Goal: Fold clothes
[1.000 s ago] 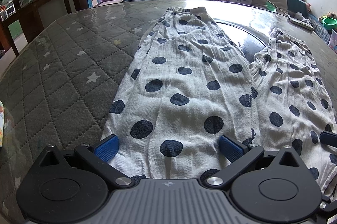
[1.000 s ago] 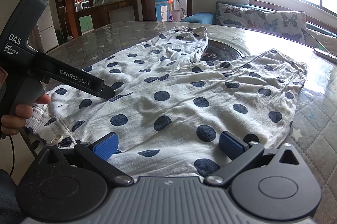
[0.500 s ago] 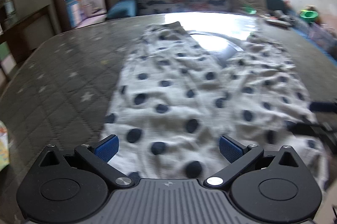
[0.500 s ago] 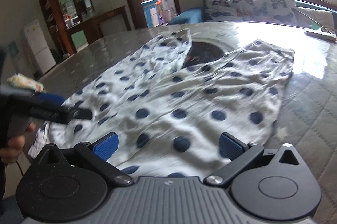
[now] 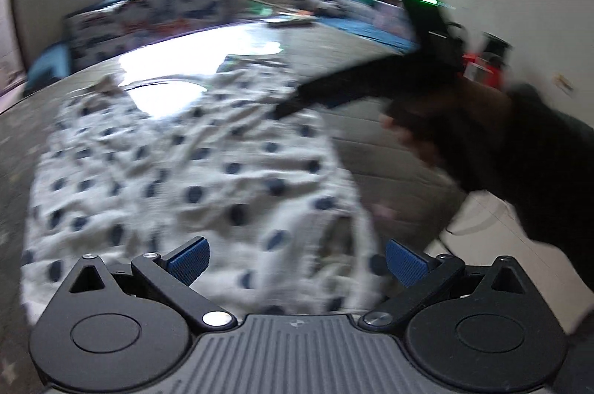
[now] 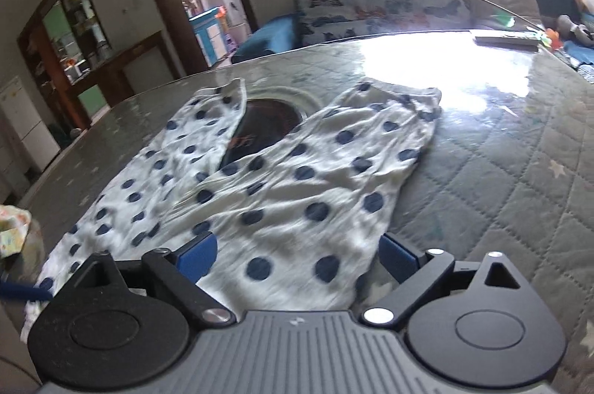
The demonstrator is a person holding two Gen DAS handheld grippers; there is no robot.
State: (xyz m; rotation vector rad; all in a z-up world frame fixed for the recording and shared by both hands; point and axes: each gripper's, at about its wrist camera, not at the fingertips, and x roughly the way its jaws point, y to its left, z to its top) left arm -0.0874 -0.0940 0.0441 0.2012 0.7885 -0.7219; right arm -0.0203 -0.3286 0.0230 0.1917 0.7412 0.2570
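White trousers with dark blue dots [image 6: 282, 186] lie spread on a grey quilted table, both legs pointing away from me; they also show, blurred, in the left wrist view [image 5: 193, 179]. My left gripper [image 5: 297, 258] is open and empty over the near hem of the trousers. My right gripper [image 6: 297, 255] is open and empty over the near edge of the right leg. In the left wrist view the right gripper's black body [image 5: 371, 86] reaches over the trousers from the right, held in a hand.
The grey quilted table [image 6: 501, 179] has a glossy dark round centre [image 6: 267, 127] between the trouser legs. A butterfly-print sofa [image 6: 389, 8] stands behind the table. A patterned cloth [image 6: 13, 230] lies at the table's left edge. A flat object [image 6: 506, 39] lies at the far right.
Both grippers have swung: the left view has turned right and now shows the right gripper and hand. The right view has risen and tilted. Both stay open. The trousers look more rumpled.
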